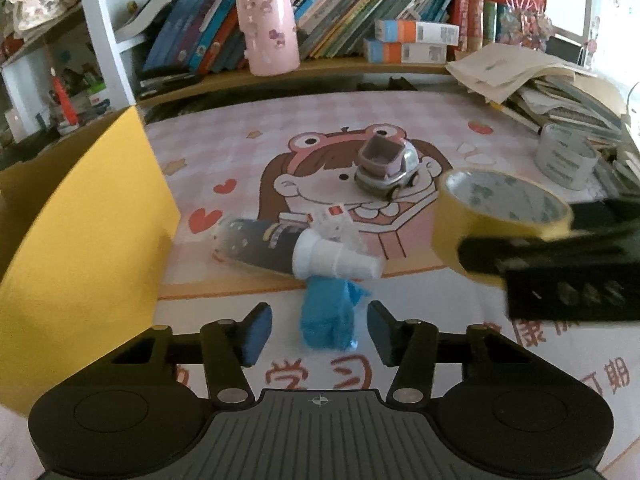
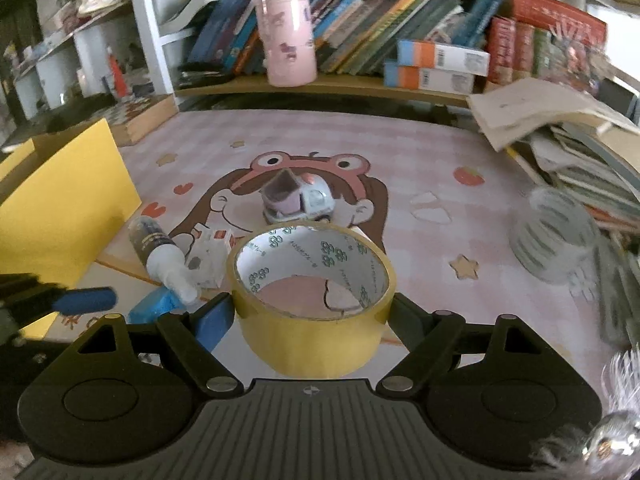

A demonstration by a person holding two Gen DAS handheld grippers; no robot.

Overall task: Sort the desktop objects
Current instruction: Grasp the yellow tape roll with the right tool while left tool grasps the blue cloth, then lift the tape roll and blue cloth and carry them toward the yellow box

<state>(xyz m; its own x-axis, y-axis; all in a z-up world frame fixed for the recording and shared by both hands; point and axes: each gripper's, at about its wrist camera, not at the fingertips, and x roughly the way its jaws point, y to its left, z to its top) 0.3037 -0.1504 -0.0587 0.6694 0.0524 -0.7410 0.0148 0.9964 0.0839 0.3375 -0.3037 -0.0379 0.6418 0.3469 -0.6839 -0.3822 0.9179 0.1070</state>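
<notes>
Pink table mat (image 1: 240, 148) below; my right tool (image 2: 312, 312) clamps the tape (image 2: 312, 300), left tool (image 1: 318, 330) gapes (blue wrapper (image 1: 326, 320) between fingers).

2 tape rolls (image 2: 312, 304) (image 1: 562, 156), 1 toy car (image 1: 386, 168), 1 bottle (image 1: 280, 248), maybe 1 eraser (image 1: 326, 318).

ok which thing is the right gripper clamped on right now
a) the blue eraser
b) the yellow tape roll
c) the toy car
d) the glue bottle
b: the right gripper has its two fingers pressed against either side of the yellow tape roll, while the toy car, blue eraser and glue bottle lie on the desk mat.
</notes>
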